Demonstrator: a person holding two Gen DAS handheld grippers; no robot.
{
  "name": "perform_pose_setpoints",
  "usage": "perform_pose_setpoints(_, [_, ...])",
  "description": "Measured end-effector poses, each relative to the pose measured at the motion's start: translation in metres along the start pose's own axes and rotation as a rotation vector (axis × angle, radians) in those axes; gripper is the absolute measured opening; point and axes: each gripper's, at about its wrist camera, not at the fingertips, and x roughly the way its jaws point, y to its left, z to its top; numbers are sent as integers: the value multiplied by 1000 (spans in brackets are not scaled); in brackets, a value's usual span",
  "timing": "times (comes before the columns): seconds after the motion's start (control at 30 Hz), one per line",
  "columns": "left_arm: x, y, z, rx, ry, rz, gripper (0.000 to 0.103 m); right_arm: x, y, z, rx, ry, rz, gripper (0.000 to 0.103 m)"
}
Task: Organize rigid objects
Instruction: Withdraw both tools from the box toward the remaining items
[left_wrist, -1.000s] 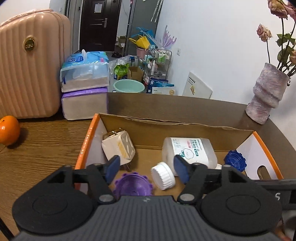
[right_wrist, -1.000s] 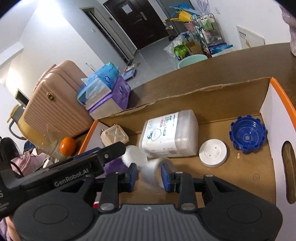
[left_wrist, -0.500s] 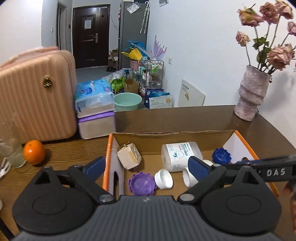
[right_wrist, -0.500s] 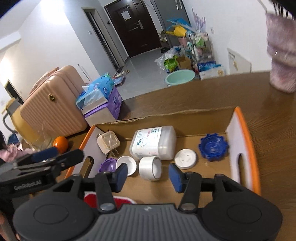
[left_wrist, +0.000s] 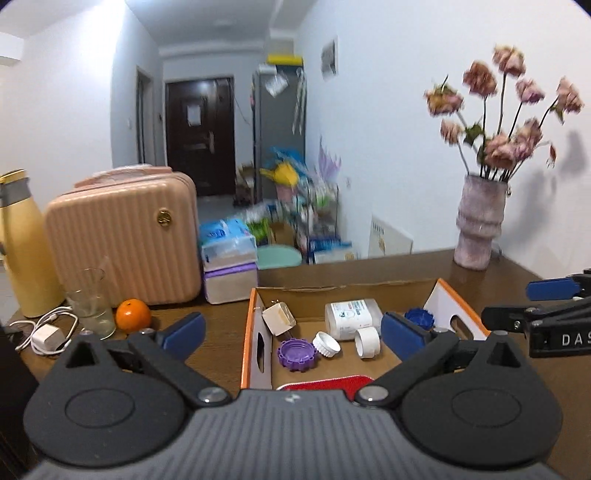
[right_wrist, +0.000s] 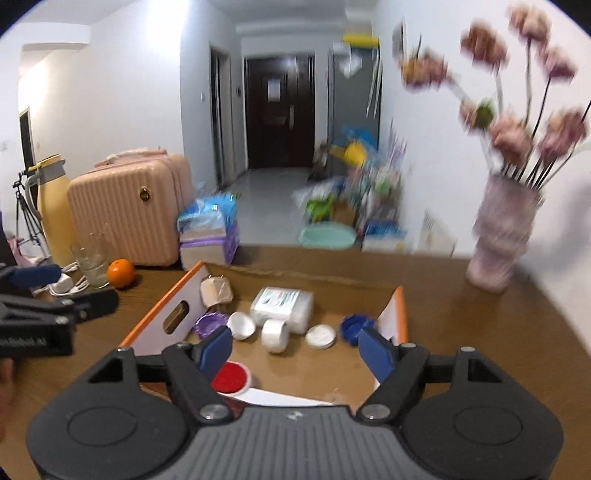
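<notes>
An open cardboard box with orange edges (left_wrist: 248, 325) (right_wrist: 162, 314) sits on the wooden table. Inside lie a white tape roll (left_wrist: 367, 342) (right_wrist: 274, 334), a white tub on its side (left_wrist: 352, 318) (right_wrist: 282, 305), a white cap (left_wrist: 327, 344) (right_wrist: 242, 325), a purple lid (left_wrist: 297, 354) (right_wrist: 208, 323), a blue lid (left_wrist: 419, 318) (right_wrist: 355, 326), a white disc (right_wrist: 320, 336), a beige plug (left_wrist: 279, 318) (right_wrist: 216, 291) and a red lid (left_wrist: 325, 382) (right_wrist: 229, 377). My left gripper (left_wrist: 291, 328) and right gripper (right_wrist: 295, 345) are both open, empty and raised back from the box.
An orange (left_wrist: 133, 316) (right_wrist: 120, 272), a glass (left_wrist: 90, 302), a white charger with cable (left_wrist: 46, 336), a yellow flask (left_wrist: 22, 247), a pink suitcase (left_wrist: 122, 243) and tissue packs (left_wrist: 229, 258) stand left of the box. A vase of flowers (left_wrist: 478, 225) (right_wrist: 500, 236) stands at the back right.
My right gripper has let go of the white tape roll, which now lies in the box. Both grippers have opened wide and pulled up and back from the box.
</notes>
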Motion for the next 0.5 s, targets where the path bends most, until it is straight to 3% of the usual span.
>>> perform_pose_setpoints(0.3, [-54,-7,-58,0,-197,42,103,-51,7,-69,-15,-225,-88,85])
perform_pose_setpoints(0.43, [-74,-5,-77,-21,-230,17,103,-65,5,-96,26,-262,-87,87])
perform_pose_setpoints(0.5, [-83,-4,-84,-13,-233,2,103,-71,3,-106,41,-241,-86,88])
